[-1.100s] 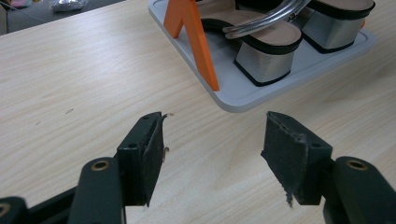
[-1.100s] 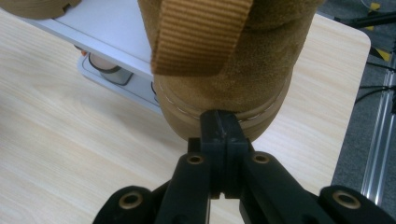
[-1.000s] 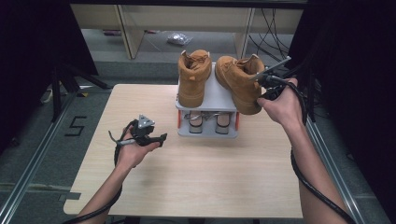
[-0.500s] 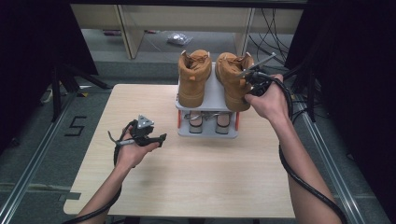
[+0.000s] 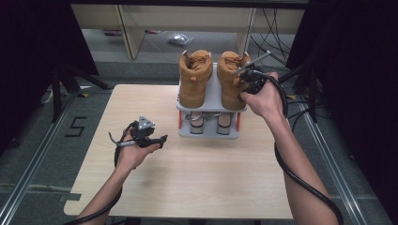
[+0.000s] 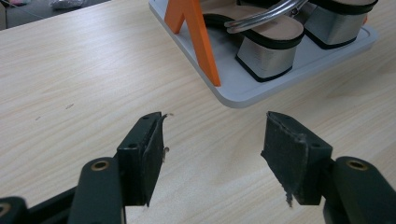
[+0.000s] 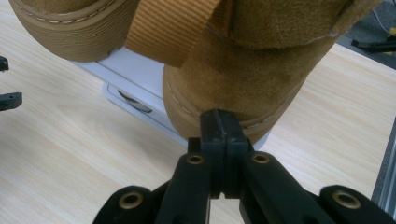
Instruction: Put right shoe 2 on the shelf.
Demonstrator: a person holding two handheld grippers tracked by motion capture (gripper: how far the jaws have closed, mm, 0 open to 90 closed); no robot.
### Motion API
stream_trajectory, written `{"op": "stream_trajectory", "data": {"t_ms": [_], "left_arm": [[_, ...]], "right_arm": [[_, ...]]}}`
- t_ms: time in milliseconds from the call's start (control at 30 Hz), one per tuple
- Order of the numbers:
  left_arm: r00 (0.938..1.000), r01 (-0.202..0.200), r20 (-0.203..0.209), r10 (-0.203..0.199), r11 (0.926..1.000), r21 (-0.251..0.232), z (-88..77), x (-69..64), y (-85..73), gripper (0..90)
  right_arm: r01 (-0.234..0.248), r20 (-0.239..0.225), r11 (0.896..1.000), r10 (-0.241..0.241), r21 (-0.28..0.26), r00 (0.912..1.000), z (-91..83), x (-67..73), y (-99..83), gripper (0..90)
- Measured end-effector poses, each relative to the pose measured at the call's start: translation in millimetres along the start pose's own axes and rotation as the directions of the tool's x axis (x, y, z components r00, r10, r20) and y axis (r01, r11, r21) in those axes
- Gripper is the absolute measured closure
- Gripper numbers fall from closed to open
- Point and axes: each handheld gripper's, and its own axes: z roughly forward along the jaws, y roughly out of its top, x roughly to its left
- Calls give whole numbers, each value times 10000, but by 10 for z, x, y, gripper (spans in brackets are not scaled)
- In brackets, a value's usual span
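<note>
Right gripper view: right claw (image 7: pixel 219 122) closed empty, tip against right boot (image 7: pixel 247 79) heel; left claw (image 6: pixel 212 154) apart

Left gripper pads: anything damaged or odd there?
Yes. In the left gripper view, both pads of the left gripper look worn: the left pad has frayed bits at its tip, and the right pad has a ragged, torn lower edge.
</note>
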Motion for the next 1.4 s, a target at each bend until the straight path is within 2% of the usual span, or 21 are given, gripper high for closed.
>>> {"op": "stream_trajectory", "data": {"t_ms": [167, 300, 333, 567, 700, 767, 833, 867, 900, 933, 1000, 1100, 1267, 1300, 1333, 1400], "left_arm": [[10000, -36, 12, 36, 10000, 4, -1, -3, 3, 373], [10000, -43, 20, 43, 10000, 3, 0, -4, 3, 373], [9998, 198, 17, -198, 9996, -205, 15, -21, 1, 374], [9998, 202, 26, -202, 9996, -215, 13, -31, 0, 373], [9998, 214, -11, -214, 9995, -213, 12, -23, -1, 373], [10000, 21, 32, -21, 10000, -69, -3, -4, 0, 374], [10000, 53, -18, -54, 9999, -88, -9, -5, -4, 374], [10000, 38, 41, -38, 10000, -79, -8, 3, -7, 373], [9996, 276, -24, -276, 9993, -236, 1, -11, -11, 373], [9994, 342, -10, -342, 9989, -323, 6, -10, -15, 374], [10000, 86, -44, -86, 10000, -38, -20, 20, -14, 375], [9989, 457, -43, -458, 9985, -316, -6, 6, -20, 374], [9992, 390, -89, -394, 9986, -358, -31, 14, -33, 373], [9993, 350, -108, -354, 9988, -341, -37, 18, -36, 373], [9994, 334, -120, -338, 9988, -352, -41, 22, -40, 374], [9999, -2, -135, 1, 10000, -76, -74, 54, -50, 374]], "right_arm": [[167, -27, 9998, -167, -59, 9999, -1, -12, -1, 900], [97, -35, 9999, -97, -133, 9999, 4, -11, -11, 900], [114, -37, 9999, -114, -123, 9999, 6, -11, -14, 900], [68, -34, 9996, -69, -274, 10000, 17, -8, -20, 900], [85, 125, 9995, -81, -299, 9999, 15, -6, -24, 900], [57, -32, 9993, -58, -361, 10000, 15, -8, -37, 900], [46, -28, 9988, -47, -486, 10000, 18, -9, -56, 900], [33, -91, 9985, -38, -546, 10000, 19, -10, -69, 885], [25, -111, 9978, -32, -670, 9999, 20, -12, -82, 868], [63, -7, 9973, -64, -737, 10000, 17, -9, -98, 848], [90, 51, 9966, -86, -825, 9999, -4, -20, -131, 848], [22, 29, 9950, -19, -1002, 10000, -41, -41, -196, 818], [-130, 71, 9920, 140, -1256, 9999, -56, -95, -358, 750], [-345, 79, 9906, 359, -1320, 9993, -60, -105, -417, 737], [-179, 127, 9896, 199, -1425, 9997, -57, -136, -446, 730], [-405, 66, 9874, 420, -1531, 9991, -51, -163, -531, 710]]}}
